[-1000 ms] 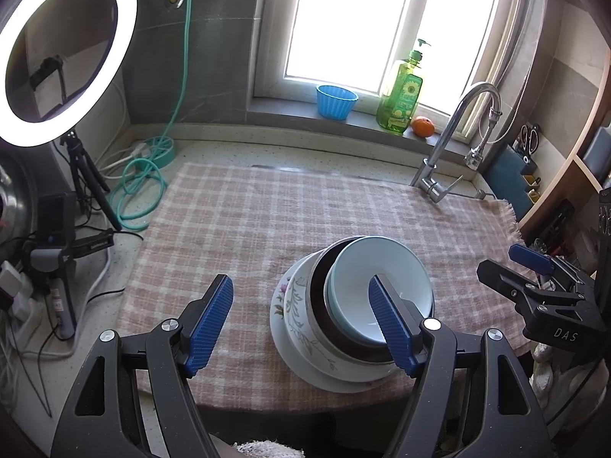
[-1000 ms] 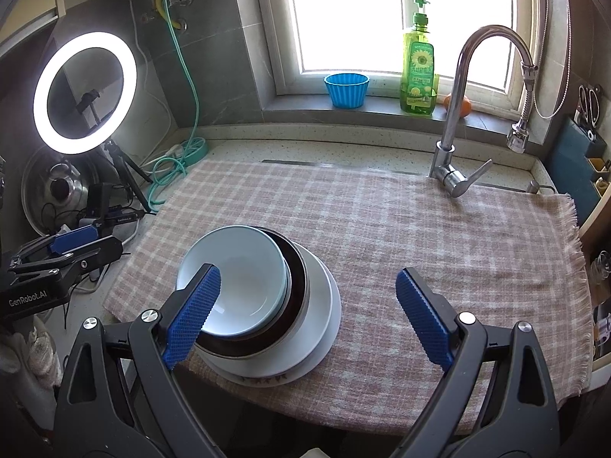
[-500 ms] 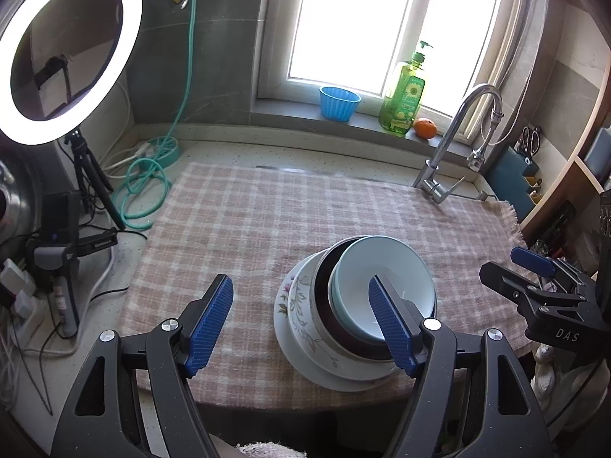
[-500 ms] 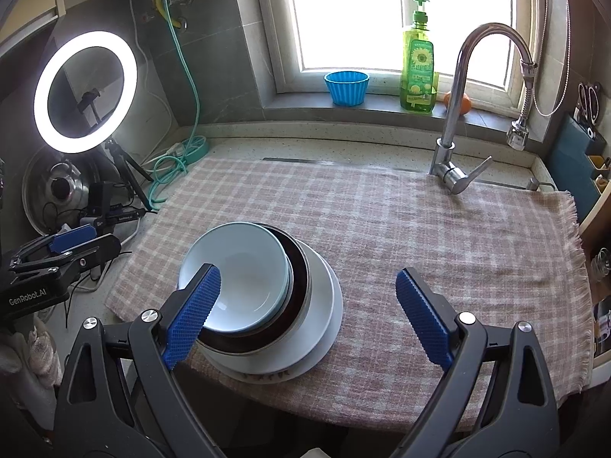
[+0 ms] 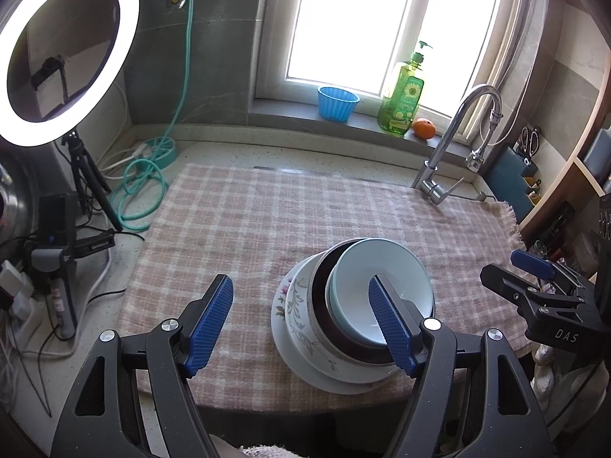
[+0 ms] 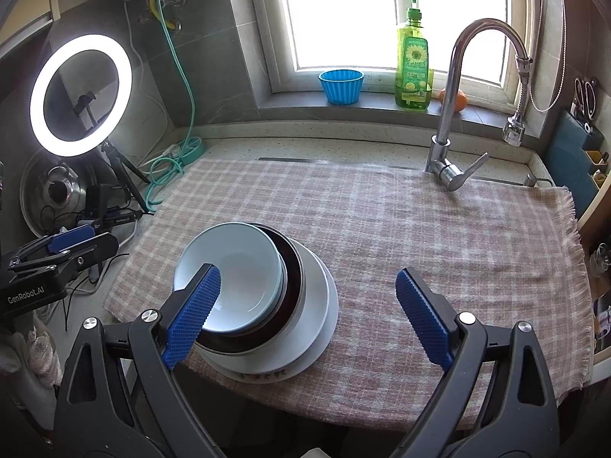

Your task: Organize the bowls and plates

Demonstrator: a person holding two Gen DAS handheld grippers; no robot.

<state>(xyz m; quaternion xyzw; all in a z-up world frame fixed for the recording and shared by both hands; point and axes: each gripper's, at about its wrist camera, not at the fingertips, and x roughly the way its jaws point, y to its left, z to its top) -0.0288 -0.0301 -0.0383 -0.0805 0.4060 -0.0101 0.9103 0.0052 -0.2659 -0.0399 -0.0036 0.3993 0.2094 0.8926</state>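
A stack of dishes sits on the checked cloth near the counter's front edge. On top is a pale blue bowl (image 5: pixel 385 286) (image 6: pixel 236 267), tilted inside a dark brown bowl (image 5: pixel 324 278) (image 6: pixel 292 267). Under them is a floral white bowl (image 5: pixel 298 309) on a white plate (image 5: pixel 290 347) (image 6: pixel 320 305). My left gripper (image 5: pixel 301 324) is open and empty, just before the stack's left side. My right gripper (image 6: pixel 307 316) is open and empty, before the stack's right side. Each gripper shows at the edge of the other's view.
The checked cloth (image 6: pixel 382 221) covers the counter. A faucet (image 6: pixel 458 114) stands at the back right. A blue cup (image 6: pixel 341 86), soap bottle (image 6: pixel 412 65) and orange (image 5: pixel 424 128) sit on the sill. A ring light (image 6: pixel 80 93), hose (image 5: pixel 141 191) and cables are at left.
Both grippers have shifted slightly; the stack has drifted a little right in each view. Both stay open and nothing was grasped.
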